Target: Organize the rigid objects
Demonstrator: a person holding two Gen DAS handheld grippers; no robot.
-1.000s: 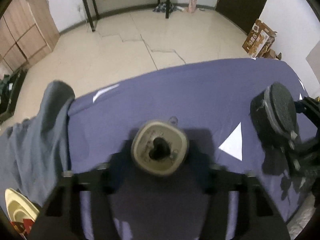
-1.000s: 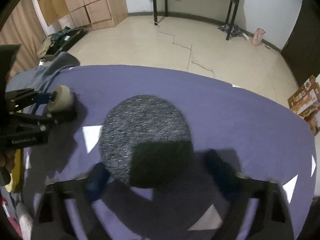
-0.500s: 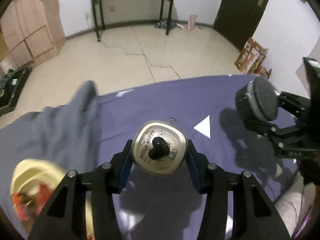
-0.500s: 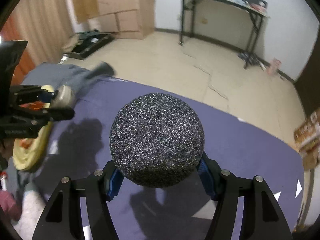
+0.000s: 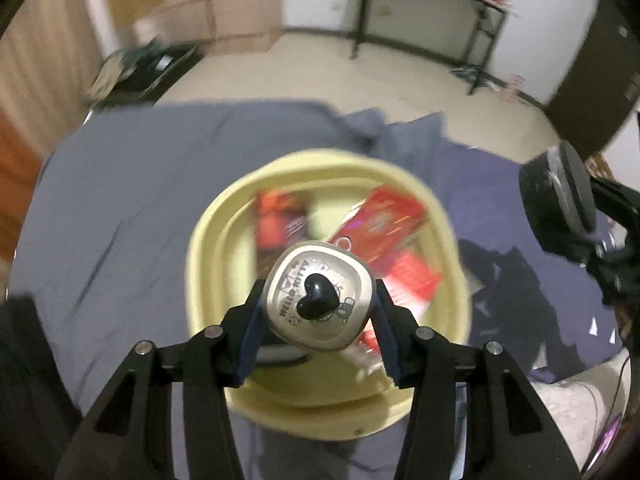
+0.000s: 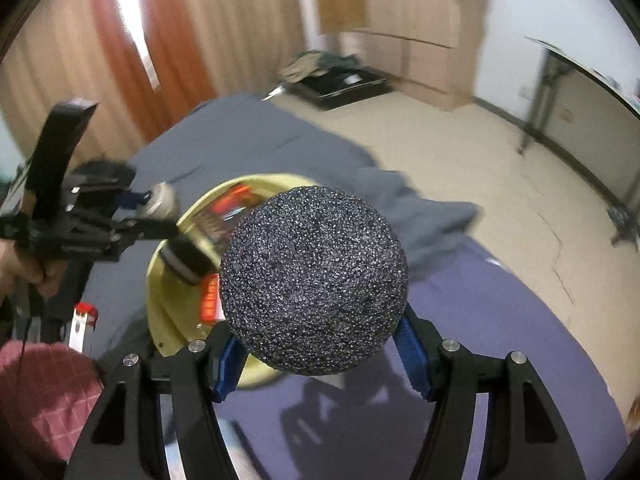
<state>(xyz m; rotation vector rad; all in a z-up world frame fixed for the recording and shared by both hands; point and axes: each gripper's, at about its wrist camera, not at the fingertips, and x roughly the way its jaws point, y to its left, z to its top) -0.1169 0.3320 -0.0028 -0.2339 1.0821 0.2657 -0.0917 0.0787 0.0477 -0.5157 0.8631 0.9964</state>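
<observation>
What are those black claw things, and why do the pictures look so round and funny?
The black claws are two grabbers that a person holds, one in each hand. Each has a small camera looking along its two fingers through a bulgy lens, so the pictures come out round.

One picture is from the left grabber. It pinches a small silver tin with a black heart on top, held above a yellow bowl. Red packets lie in the bowl.

The other picture is from the right grabber. It squeezes a dark speckled ball. In it you can see the left grabber off to the side, over the same bowl.

The bowl sits on a bed with a purple sheet and a crumpled grey cloth.
</observation>
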